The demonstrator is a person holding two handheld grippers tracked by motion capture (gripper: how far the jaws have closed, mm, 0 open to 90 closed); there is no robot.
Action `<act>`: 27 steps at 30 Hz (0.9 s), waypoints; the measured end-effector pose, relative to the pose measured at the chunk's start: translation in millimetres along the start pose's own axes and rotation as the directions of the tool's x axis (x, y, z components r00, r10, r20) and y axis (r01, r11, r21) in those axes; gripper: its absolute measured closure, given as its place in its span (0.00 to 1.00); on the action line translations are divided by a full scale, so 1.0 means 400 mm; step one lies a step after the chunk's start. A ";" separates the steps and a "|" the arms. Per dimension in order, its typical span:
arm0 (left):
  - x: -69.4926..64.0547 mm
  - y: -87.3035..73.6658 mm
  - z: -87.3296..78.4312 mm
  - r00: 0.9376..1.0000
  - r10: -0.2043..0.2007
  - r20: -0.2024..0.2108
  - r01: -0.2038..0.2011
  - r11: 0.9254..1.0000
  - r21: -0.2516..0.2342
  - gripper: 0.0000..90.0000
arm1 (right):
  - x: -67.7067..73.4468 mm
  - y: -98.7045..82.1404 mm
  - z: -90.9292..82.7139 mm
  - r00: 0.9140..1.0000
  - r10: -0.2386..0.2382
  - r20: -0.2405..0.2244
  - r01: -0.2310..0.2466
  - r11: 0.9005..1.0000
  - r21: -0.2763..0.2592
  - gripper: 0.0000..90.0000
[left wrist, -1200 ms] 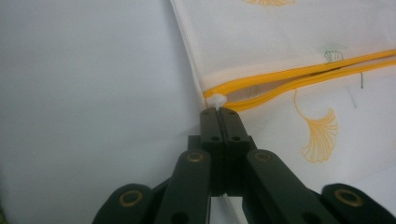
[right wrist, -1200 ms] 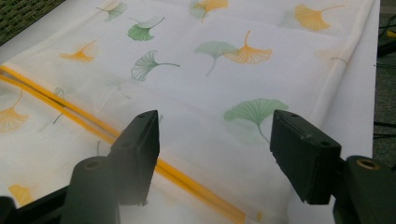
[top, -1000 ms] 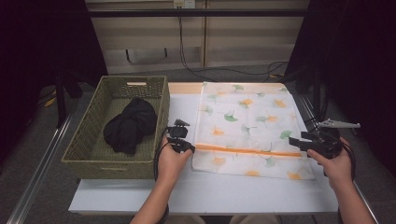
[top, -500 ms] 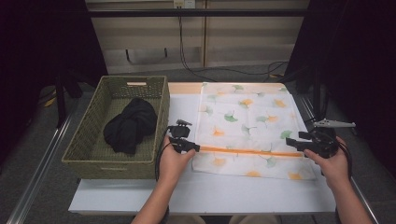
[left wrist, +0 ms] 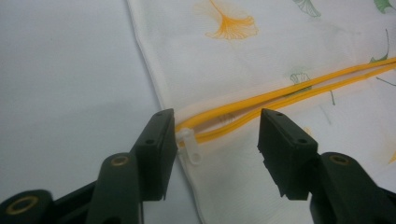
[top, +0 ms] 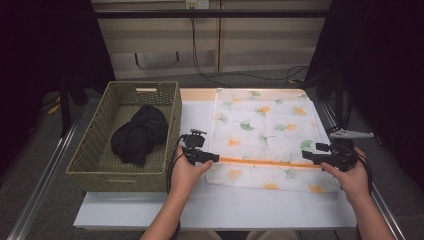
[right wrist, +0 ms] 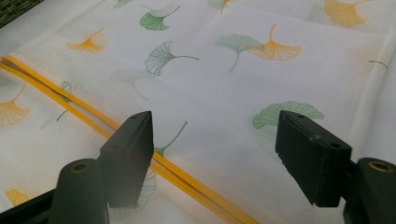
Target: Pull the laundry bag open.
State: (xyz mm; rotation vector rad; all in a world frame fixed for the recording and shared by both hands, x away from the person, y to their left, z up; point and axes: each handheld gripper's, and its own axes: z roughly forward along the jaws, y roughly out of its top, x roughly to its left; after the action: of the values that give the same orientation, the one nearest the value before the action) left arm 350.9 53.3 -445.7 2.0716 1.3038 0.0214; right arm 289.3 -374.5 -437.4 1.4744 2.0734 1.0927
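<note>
Your white mesh laundry bag with the ginkgo-leaf print (top: 265, 135) lies flat on the white surface (top: 200, 210), with its orange zipper (top: 270, 162) running between your two claws, presumably so each end of the seam can be worked from its own side. The zipper looks parted near the left end, which suggests the bag is being readied to take the black bundled garment (top: 139, 132) that sits in the green woven basket (top: 90, 150), well off to the left claw's outer side.

Your left claw (left wrist: 215, 135) has just been opening; its jaws now stand apart and grip nothing. The small white zipper pull (left wrist: 188, 144) lies just beside the inner face of one jaw, possibly touching it, though the view is too close to be sure. The orange seam starts between the jaws and runs away ahead of them.

Your right claw (right wrist: 212, 140) is open too, with bag fabric between its jaws and the zipper passing under one of them; no pad presses on cloth.

Both your hands sit low near the surface. The left hand (top: 187, 172) aims its claw along the seam toward the right one; the right hand (top: 352, 175) points back the opposite way.
</note>
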 end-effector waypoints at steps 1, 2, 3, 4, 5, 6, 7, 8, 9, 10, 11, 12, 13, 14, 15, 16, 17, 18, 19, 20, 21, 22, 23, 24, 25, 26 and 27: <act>0.002 -0.001 0.000 1.000 0.001 0.005 -0.001 1.000 0.001 0.50 | 0.003 0.000 0.001 1.000 0.001 -0.001 -0.001 1.000 0.006 0.31; 0.004 -0.002 -0.002 1.000 0.006 0.011 -0.007 1.000 0.006 0.48 | 0.006 0.000 0.004 1.000 -0.008 -0.004 0.008 1.000 0.012 0.31; 0.003 -0.003 -0.002 1.000 -0.004 0.006 0.004 1.000 -0.011 0.46 | 0.009 0.000 0.007 1.000 -0.007 -0.001 0.007 1.000 0.013 0.31; 0.003 -0.004 -0.002 1.000 0.000 0.007 0.000 1.000 -0.012 0.43 | 0.010 -0.001 0.009 1.000 -0.013 -0.002 0.013 1.000 0.017 0.31; 0.004 -0.005 -0.002 1.000 0.003 0.008 -0.002 1.000 -0.015 0.41 | 0.012 -0.002 0.011 1.000 -0.016 -0.003 0.016 1.000 0.021 0.31; 0.006 -0.006 -0.003 1.000 0.012 0.018 -0.011 1.000 -0.004 0.39 | 0.014 -0.002 0.012 1.000 -0.018 -0.001 0.018 1.000 0.022 0.31; 0.006 -0.007 -0.001 1.000 0.008 0.023 -0.008 1.000 -0.012 0.37 | 0.016 -0.001 0.014 1.000 -0.018 -0.003 0.018 1.000 0.024 0.30; 0.007 -0.008 -0.001 1.000 0.005 0.024 -0.005 1.000 -0.015 0.36 | 0.018 -0.002 0.015 1.000 -0.018 -0.002 0.018 1.000 0.026 0.30; 0.008 -0.008 0.000 1.000 0.005 0.022 -0.005 1.000 -0.016 0.34 | 0.019 -0.002 0.017 1.000 -0.023 -0.005 0.023 0.999 0.024 0.30; 0.010 -0.010 0.001 0.999 0.009 0.032 -0.008 1.000 -0.018 0.33 | 0.023 -0.002 0.019 1.000 -0.022 -0.004 0.022 0.999 0.032 0.30; 0.010 -0.011 0.003 1.000 0.010 0.030 -0.009 1.000 -0.021 0.32 | 0.025 -0.002 0.021 1.000 -0.027 -0.006 0.027 0.999 0.035 0.30; 0.013 -0.011 0.002 0.999 0.016 0.032 -0.015 1.000 -0.011 0.31 | 0.027 -0.002 0.022 1.000 -0.028 -0.006 0.029 0.999 0.035 0.30; 0.014 -0.012 0.003 0.999 0.011 0.034 -0.011 1.000 -0.019 0.30 | 0.030 -0.002 0.023 1.000 -0.025 -0.005 0.025 0.999 0.042 0.30; 0.015 -0.013 0.004 0.999 0.013 0.033 -0.012 1.000 -0.024 0.29 | 0.031 -0.002 0.025 0.999 -0.035 -0.005 0.035 0.999 0.038 0.29; 0.016 -0.013 0.003 0.999 0.014 0.033 -0.014 1.000 -0.021 0.29 | 0.031 -0.001 0.026 0.999 -0.041 -0.004 0.041 0.998 0.040 0.29; 0.016 -0.014 0.004 0.999 0.010 0.033 -0.009 1.000 -0.026 0.28 | 0.034 -0.001 0.027 0.999 -0.035 -0.003 0.035 0.998 0.044 0.29; 0.017 -0.015 0.004 0.999 0.013 0.038 -0.012 1.000 -0.027 0.28 | 0.034 -0.001 0.028 0.999 -0.036 -0.003 0.036 0.998 0.043 0.29; 0.018 -0.016 0.005 0.999 0.009 0.045 -0.007 0.999 -0.031 0.26 | 0.034 0.000 0.029 0.999 -0.037 -0.006 0.037 0.998 0.043 0.29; 0.019 -0.017 0.006 0.999 0.006 0.046 -0.005 1.000 -0.029 0.24 | 0.033 0.001 0.030 0.999 -0.046 0.000 0.046 0.998 0.042 0.29; 0.019 -0.019 0.008 0.999 0.010 0.050 -0.009 1.000 -0.028 0.23 | 0.035 0.002 0.030 0.999 -0.038 -0.001 0.038 0.998 0.045 0.29; 0.020 -0.020 0.009 0.999 0.008 0.050 -0.007 1.000 -0.025 0.23 | 0.037 0.005 0.030 1.000 -0.030 -0.004 0.030 0.998 0.047 0.29; 0.020 -0.022 0.010 0.999 0.015 0.046 -0.013 1.000 -0.024 0.22 | 0.038 0.007 0.032 0.999 -0.037 -0.007 0.037 0.998 0.043 0.29; 0.020 -0.024 0.011 0.999 0.026 0.046 -0.025 0.999 -0.025 0.21 | 0.040 0.009 0.032 0.999 -0.034 -0.005 0.035 0.998 0.047 0.29; 0.020 -0.026 0.011 0.998 0.018 0.054 -0.017 0.999 -0.031 0.20 | 0.043 0.011 0.035 0.999 -0.036 -0.010 0.036 0.998 0.044 0.29; 0.020 -0.027 0.011 0.998 0.017 0.058 -0.015 0.999 -0.032 0.19 | 0.046 0.014 0.039 0.999 -0.044 -0.012 0.045 0.998 0.045 0.29; 0.021 -0.029 0.010 0.998 0.029 0.060 -0.027 0.999 -0.028 0.18 | 0.049 0.015 0.042 0.999 -0.046 -0.013 0.046 0.998 0.047 0.29; 0.019 -0.031 0.012 0.998 0.022 0.060 -0.020 0.999 -0.038 0.17 | 0.053 0.017 0.045 0.999 -0.049 -0.014 0.050 0.997 0.052 0.28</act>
State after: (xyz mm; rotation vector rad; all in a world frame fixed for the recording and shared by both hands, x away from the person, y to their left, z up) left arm 346.5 60.2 -458.9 2.0385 1.2367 -0.0069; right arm 297.7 -347.3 -440.8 1.4358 2.1509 1.0392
